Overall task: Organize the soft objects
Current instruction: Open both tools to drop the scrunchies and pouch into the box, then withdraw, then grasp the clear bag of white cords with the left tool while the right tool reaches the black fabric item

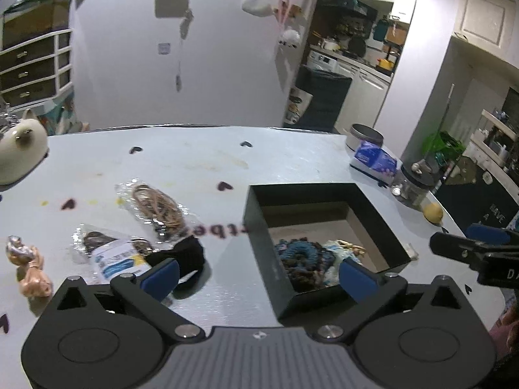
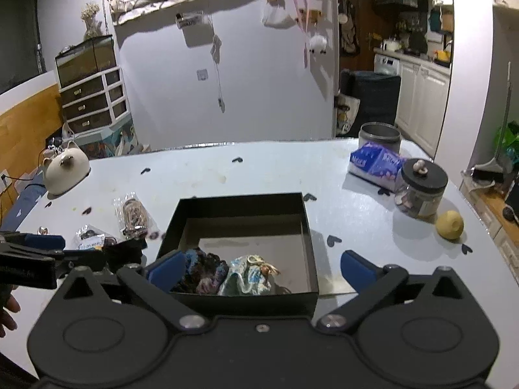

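Note:
A black open box stands on the white table. Inside it lie a dark blue-brown scrunchie and a pale blue-white soft piece. My left gripper hovers over the box's near left corner, jaws wide open and empty. My right gripper hangs over the box's near side, also wide open with nothing between its blue pads. Left of the box lie a black soft item, a bag of rubber bands and a labelled packet.
A cream cat-shaped lamp sits at the table's left. At the right stand a metal tin, a tissue pack, a black-lidded jar and a lemon. A small peach figure lies near the left edge.

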Available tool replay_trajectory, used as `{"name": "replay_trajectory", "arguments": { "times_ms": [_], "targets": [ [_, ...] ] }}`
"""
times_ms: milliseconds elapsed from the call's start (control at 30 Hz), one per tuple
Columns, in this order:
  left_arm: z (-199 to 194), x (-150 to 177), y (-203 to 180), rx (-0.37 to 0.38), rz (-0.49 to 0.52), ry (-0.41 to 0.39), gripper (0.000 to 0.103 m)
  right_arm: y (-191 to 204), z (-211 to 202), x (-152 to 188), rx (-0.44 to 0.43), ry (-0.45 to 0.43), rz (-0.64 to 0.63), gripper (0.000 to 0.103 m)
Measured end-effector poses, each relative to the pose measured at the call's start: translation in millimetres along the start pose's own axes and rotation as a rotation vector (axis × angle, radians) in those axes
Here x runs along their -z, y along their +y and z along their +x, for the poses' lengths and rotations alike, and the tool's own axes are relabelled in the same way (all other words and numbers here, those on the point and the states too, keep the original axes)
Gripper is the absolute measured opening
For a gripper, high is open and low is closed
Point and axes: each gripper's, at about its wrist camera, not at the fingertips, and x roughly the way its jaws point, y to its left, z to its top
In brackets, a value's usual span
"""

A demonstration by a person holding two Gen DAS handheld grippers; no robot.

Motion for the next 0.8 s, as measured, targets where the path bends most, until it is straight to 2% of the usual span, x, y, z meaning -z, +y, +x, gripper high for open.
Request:
{"name": "replay_trajectory", "arguments": {
  "times_ms": [167,800],
  "targets": [
    [-13,3,20,-0.027,-0.018,-0.022,0.103,16,-6,2,0.023,-0.030,-0.005,0.103],
    [-48,9,128,-0.084,-0.048,-0.022,0.103,124,13,4,-0.052,-0.008,-0.024,0.103]
  ]
}}
